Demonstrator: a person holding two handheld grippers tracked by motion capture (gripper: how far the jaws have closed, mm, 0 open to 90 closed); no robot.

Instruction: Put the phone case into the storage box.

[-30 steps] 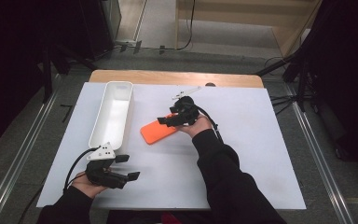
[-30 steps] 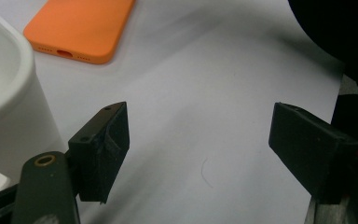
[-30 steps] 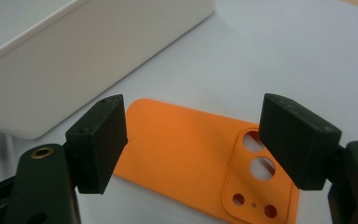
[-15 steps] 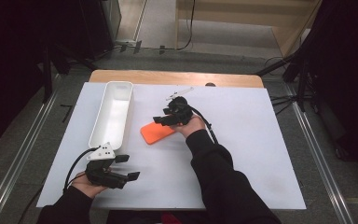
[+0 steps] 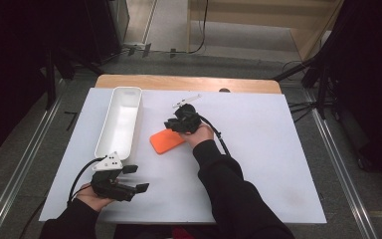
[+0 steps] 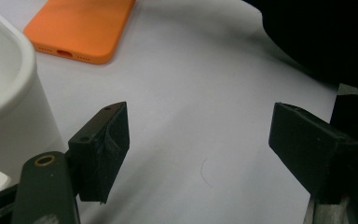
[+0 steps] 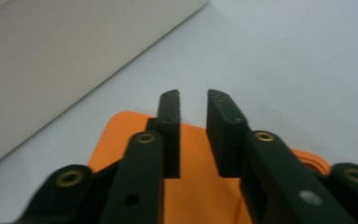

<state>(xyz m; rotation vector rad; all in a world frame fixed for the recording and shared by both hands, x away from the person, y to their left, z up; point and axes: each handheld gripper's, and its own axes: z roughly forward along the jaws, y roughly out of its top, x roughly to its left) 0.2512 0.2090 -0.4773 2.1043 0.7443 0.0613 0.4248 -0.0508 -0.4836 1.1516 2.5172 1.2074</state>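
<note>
An orange phone (image 5: pixel 165 143) lies flat on the white table sheet, just right of a long white tray (image 5: pixel 136 124). My right gripper (image 5: pixel 169 124) hovers over the phone's far end and points toward the tray. In the right gripper view its jaws (image 7: pixel 193 100) stand a narrow gap apart with nothing between them, the phone (image 7: pixel 116 133) beneath and the tray wall (image 7: pixel 74 56) ahead. My left gripper (image 5: pixel 136 178) rests near the front left, by the tray's near end, open wide and empty (image 6: pixel 198 140); the phone (image 6: pixel 81 25) and tray corner (image 6: pixel 9 93) lie ahead.
The white sheet (image 5: pixel 258 164) covers most of a wooden table whose far edge (image 5: pixel 189 82) shows bare. A thin white piece (image 5: pixel 185 101) lies behind the right gripper and a small dark object (image 5: pixel 224 90) sits near the far edge. Dark stands flank the table.
The right gripper has moved a little to the left, over the phone's far end. The left gripper and the phone have stayed put.
</note>
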